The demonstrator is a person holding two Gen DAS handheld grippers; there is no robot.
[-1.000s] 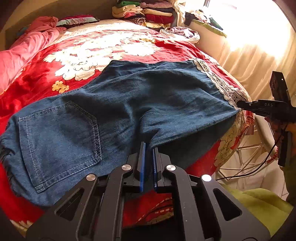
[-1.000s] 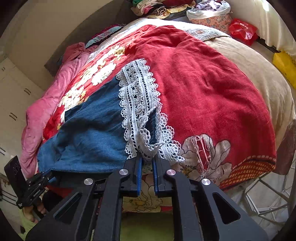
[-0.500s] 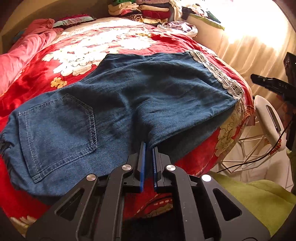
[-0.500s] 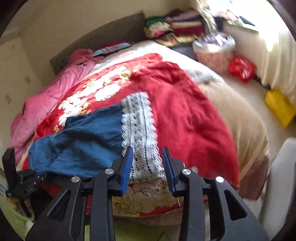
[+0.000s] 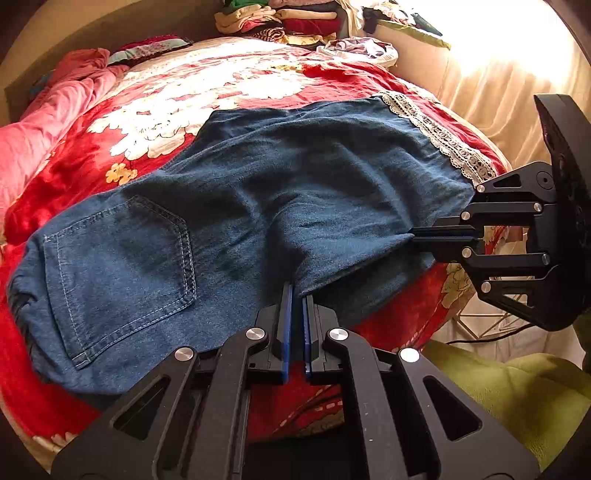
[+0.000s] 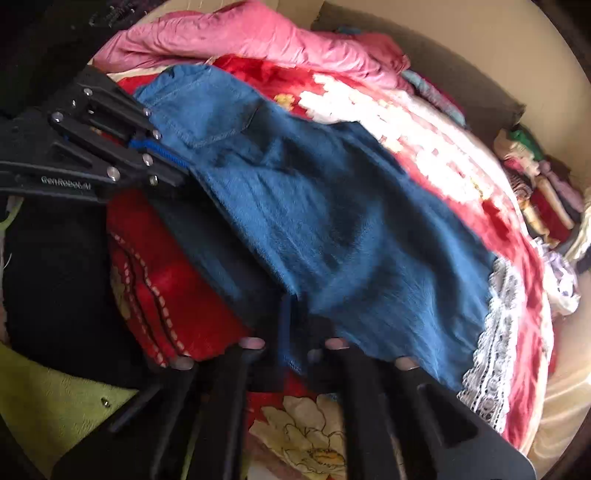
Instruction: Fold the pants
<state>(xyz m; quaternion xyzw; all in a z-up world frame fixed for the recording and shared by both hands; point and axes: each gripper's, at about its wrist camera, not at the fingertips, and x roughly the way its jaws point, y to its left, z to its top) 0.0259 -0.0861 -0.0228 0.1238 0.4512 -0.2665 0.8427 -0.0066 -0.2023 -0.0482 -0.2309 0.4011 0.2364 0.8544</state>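
Blue denim pants [image 5: 258, 206] with a white lace hem [image 5: 443, 144] lie spread across the red floral bedspread [image 5: 221, 85], back pocket [image 5: 118, 266] at the left. My left gripper [image 5: 297, 295] is shut on the pants' near edge at the crotch. My right gripper [image 5: 417, 238] reaches in from the right and is closed on the lower edge of the leg near the hem. In the blurred right wrist view the pants [image 6: 332, 221] run from the left gripper [image 6: 173, 158] to the lace hem [image 6: 495, 332]; the right gripper [image 6: 295, 317] grips the near denim edge.
A pink quilt [image 5: 48, 122] lies along the bed's left side. Stacked folded clothes [image 5: 280, 18] sit at the head of the bed. A cream curtain [image 5: 498, 74] hangs at right. A green cloth [image 5: 517, 387] and a white wire rack [image 5: 480, 321] are below the bed's edge.
My right gripper let go of the lace hem, opened, swung round to the leg's lower edge and closed on the denim there. My left gripper stayed shut on the pants.
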